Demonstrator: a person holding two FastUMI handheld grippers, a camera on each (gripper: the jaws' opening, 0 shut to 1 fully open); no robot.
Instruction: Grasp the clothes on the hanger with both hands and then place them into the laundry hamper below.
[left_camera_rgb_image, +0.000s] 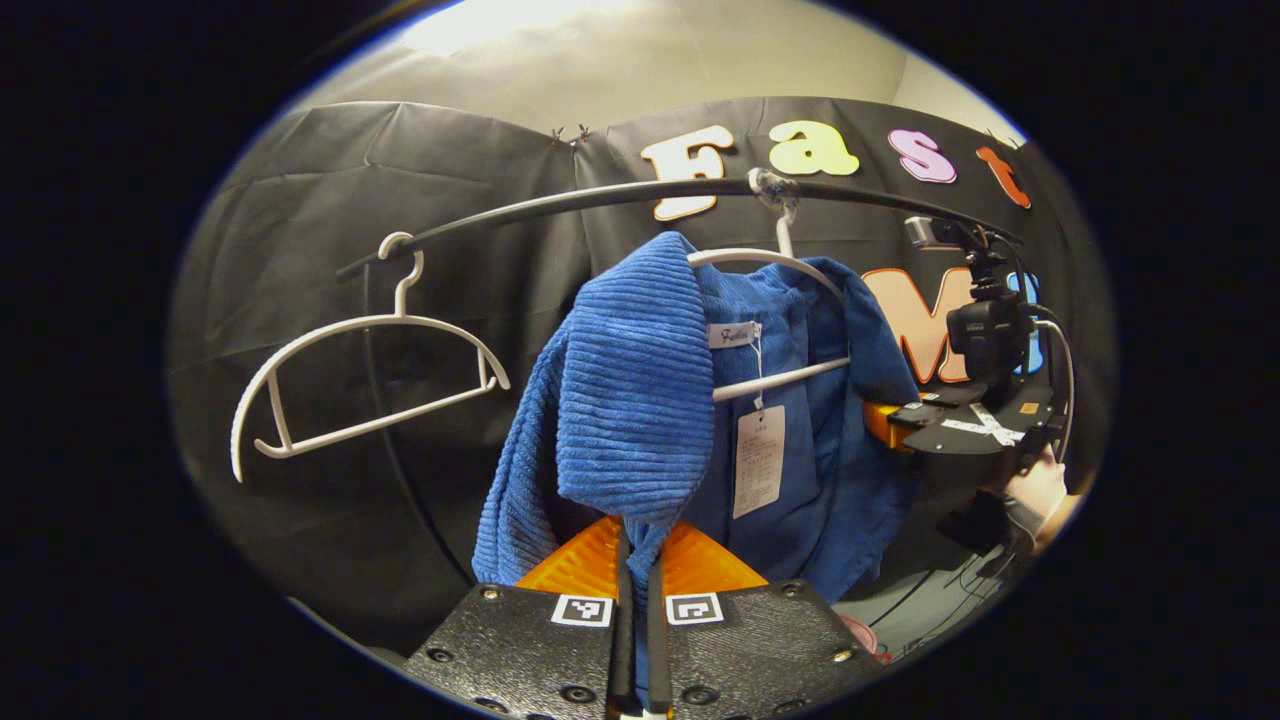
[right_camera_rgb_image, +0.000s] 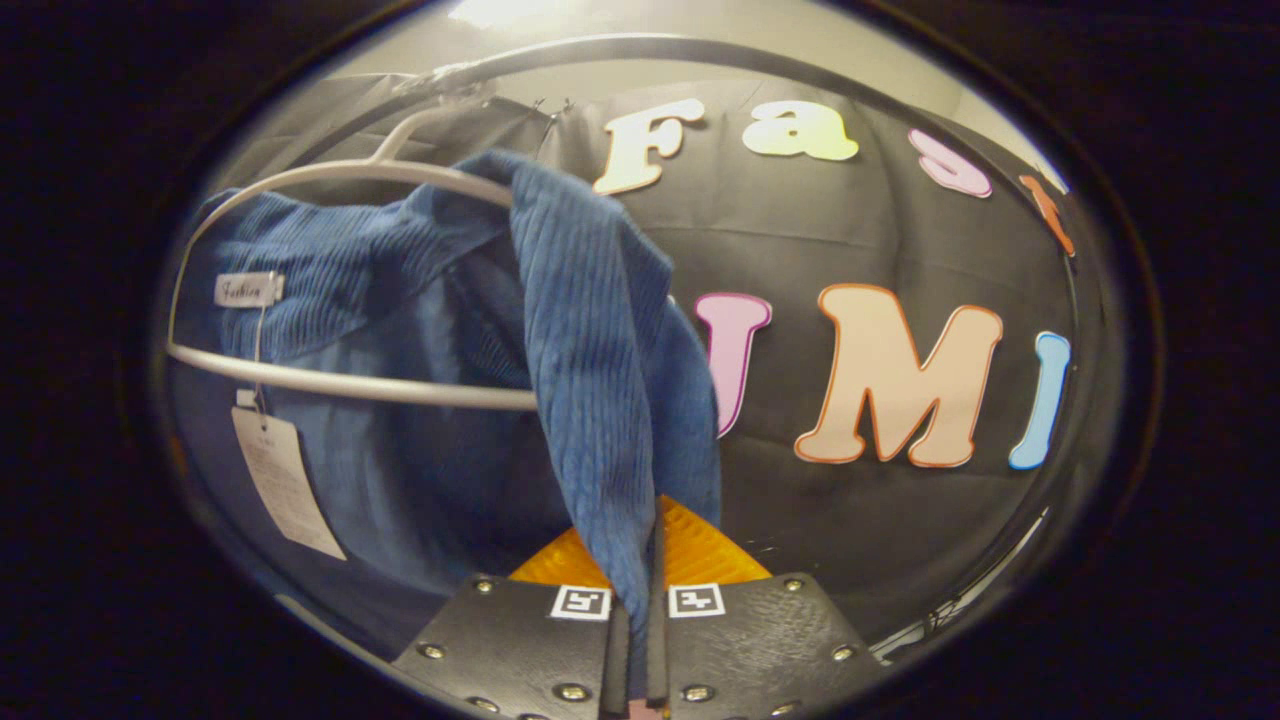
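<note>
Both tongs are clenched on the blue corduroy jacket (left_camera_rgb_image: 640, 400) right now: the left tongs (left_camera_rgb_image: 640, 600) pinch one front edge, and the right tongs (right_camera_rgb_image: 640, 600) pinch the other. The jacket hangs on the white hanger (left_camera_rgb_image: 770, 262) hooked over the black rail (left_camera_rgb_image: 600, 198), with an empty hanger (left_camera_rgb_image: 370, 385) further along. Biggest risk, I'd say, is pulling straight down: the collar could snag and drag the hanger off the rail. The paper tag (left_camera_rgb_image: 758, 460) might catch too. Can't see the hamper from here, so the drop is kinda blind.
</note>
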